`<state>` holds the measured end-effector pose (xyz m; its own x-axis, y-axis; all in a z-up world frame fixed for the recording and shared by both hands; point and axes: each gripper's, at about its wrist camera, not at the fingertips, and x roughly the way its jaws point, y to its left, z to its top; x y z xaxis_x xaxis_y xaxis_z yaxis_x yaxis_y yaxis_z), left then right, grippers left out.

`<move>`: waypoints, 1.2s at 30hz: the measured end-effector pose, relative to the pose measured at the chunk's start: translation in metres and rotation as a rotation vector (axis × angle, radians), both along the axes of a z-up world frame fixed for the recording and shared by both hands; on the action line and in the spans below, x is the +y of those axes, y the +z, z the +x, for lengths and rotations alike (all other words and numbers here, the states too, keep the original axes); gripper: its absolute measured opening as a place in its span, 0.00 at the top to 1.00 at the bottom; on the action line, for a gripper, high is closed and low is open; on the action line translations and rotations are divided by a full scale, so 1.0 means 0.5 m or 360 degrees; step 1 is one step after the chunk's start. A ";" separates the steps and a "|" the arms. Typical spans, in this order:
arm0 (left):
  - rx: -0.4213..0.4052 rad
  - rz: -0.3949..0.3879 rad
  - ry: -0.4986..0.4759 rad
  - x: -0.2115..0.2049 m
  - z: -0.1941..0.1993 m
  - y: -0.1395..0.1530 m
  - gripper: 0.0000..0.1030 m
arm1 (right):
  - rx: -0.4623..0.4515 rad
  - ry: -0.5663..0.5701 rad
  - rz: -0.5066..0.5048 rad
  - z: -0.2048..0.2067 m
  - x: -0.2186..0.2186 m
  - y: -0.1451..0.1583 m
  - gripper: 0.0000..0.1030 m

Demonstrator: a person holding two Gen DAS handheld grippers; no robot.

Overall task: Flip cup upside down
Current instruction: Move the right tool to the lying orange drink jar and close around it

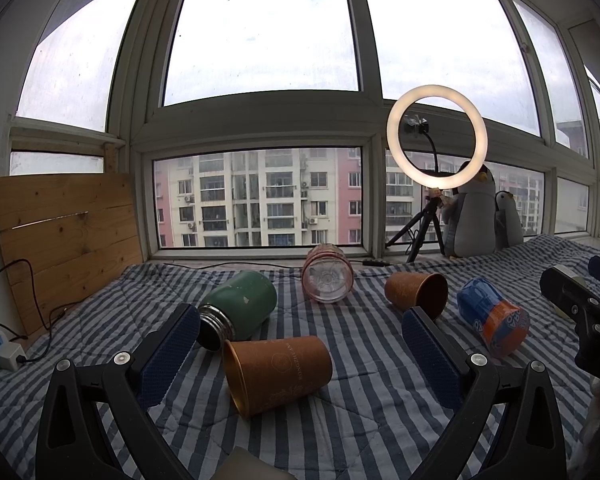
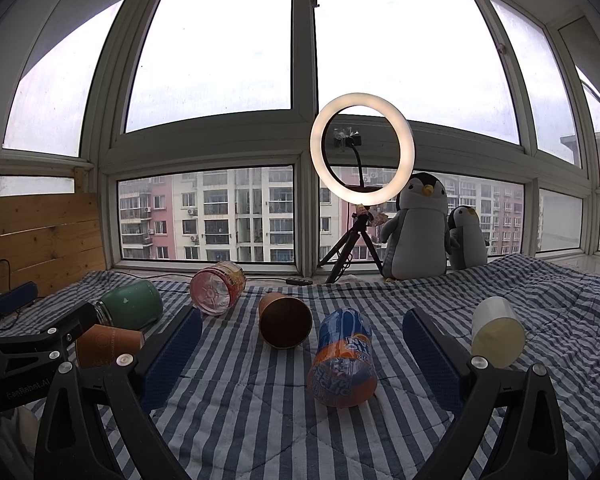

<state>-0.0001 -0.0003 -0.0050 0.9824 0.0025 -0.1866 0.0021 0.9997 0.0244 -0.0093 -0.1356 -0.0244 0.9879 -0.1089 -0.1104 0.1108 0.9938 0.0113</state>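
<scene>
**A:** Both grippers are low over the striped quilt (image 1: 340,412), and cups are lying on their sides all over it. The left gripper (image 1: 300,344) has its jaws spread wide, holding nothing.

**B:** And right between its blue pads (image 1: 432,360) lies a brown paper cup (image 1: 278,372), on its side, mouth turned left towards the camera, neither pad touching it.

**A:** Just behind it there's the green flask (image 1: 240,304), a pink ribbed cup (image 1: 327,278), then a second brown cup (image 1: 417,293).

**B:** Over to the right gripper (image 2: 302,352): jaws also wide apart, empty. The blue and orange cup (image 2: 342,356) lies between them, untouched.

**A:** A pale yellow cup (image 2: 497,330) lies just beyond the right-hand pad, with the ring light (image 2: 362,148) glowing at the window
</scene>
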 end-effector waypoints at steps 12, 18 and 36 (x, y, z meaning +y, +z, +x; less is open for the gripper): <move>0.0008 -0.0001 -0.0003 0.001 0.004 0.000 0.01 | 0.0073 0.0033 0.0018 0.018 -0.005 -0.002 0.04; 0.0064 -0.0058 -0.0004 0.018 0.013 0.002 0.01 | 0.0180 0.0072 -0.0009 0.054 0.004 0.000 0.04; 0.0091 -0.0074 0.0173 0.148 0.008 0.060 0.01 | 0.0668 0.0332 0.0114 0.369 0.096 0.060 0.02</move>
<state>0.0040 0.0738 0.0253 0.9646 0.0985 -0.2445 -0.1063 0.9942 -0.0190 0.1753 -0.0876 0.0059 0.8564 0.1094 -0.5046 -0.0812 0.9937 0.0776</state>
